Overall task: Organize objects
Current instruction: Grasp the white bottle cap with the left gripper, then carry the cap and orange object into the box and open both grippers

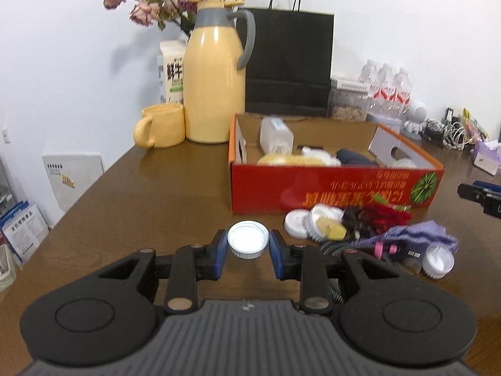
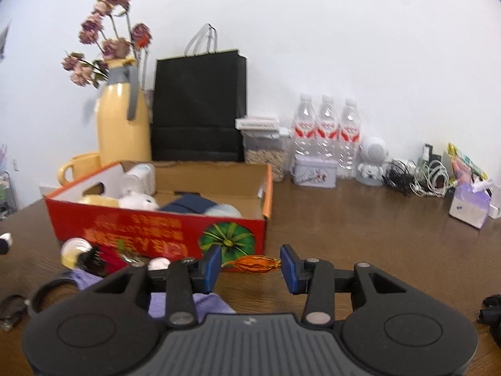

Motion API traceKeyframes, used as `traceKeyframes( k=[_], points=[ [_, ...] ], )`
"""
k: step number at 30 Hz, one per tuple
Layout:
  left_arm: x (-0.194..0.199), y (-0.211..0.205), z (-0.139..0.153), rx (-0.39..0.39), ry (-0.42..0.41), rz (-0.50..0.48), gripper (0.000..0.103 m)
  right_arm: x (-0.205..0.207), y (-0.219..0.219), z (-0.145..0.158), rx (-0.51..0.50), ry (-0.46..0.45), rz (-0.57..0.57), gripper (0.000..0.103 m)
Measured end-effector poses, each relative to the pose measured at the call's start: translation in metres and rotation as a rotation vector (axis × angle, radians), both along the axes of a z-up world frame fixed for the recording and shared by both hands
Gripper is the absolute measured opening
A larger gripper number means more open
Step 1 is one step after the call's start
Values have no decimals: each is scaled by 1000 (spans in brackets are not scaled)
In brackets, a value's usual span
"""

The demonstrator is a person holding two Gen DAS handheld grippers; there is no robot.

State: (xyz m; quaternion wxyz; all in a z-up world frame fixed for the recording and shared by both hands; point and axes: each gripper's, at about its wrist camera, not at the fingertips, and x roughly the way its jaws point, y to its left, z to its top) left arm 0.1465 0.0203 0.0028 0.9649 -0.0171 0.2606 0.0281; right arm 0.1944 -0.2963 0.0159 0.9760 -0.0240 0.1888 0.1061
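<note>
My left gripper [image 1: 248,244] is shut on a white jar lid [image 1: 248,239], its blue pads touching both sides, low over the brown table [image 1: 150,200]. The red cardboard box [image 1: 332,188] stands beyond it, holding a white bottle [image 1: 276,134], a dark pouch and soft items. A pile of loose things lies in front of the box: white lids [image 1: 297,223], a red and black item [image 1: 375,217], a purple cloth [image 1: 419,235]. My right gripper [image 2: 250,264] is open, with an orange candy wrapper [image 2: 255,264] lying between its pads near the box [image 2: 156,228].
A yellow thermos [image 1: 214,78], yellow mug [image 1: 159,127], milk carton and black paper bag [image 1: 288,62] stand behind the box. Water bottles [image 2: 325,131], a small tin [image 2: 314,172], a white speaker, cables [image 2: 416,175] and a tissue pack line the wall at right.
</note>
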Motion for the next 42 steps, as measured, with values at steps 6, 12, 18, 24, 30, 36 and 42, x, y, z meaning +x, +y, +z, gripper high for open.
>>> traceKeyframes(
  k=[6, 12, 18, 24, 30, 36, 42],
  points=[
    [14, -8, 24, 7, -70, -25, 29, -4, 24, 16, 13, -36, 58, 40],
    [34, -22, 47, 5, -130, -66, 29, 4, 53, 33, 17, -69, 112, 40],
    [62, -34, 59, -17, -161, -89, 29, 21, 79, 47, 10, -94, 128, 40],
    [93, -43, 61, -35, -173, -94, 29, 51, 93, 52, 5, -90, 116, 40],
    [126, -47, 58, -48, -162, -80, 29, 87, 101, 50, -13, -66, 97, 40],
    [167, -47, 45, -61, -122, -48, 29, 120, 107, 43, -5, -22, 82, 40],
    [189, -46, 21, -49, -60, -33, 29, 137, 104, 26, 3, 25, 65, 40]
  ],
)
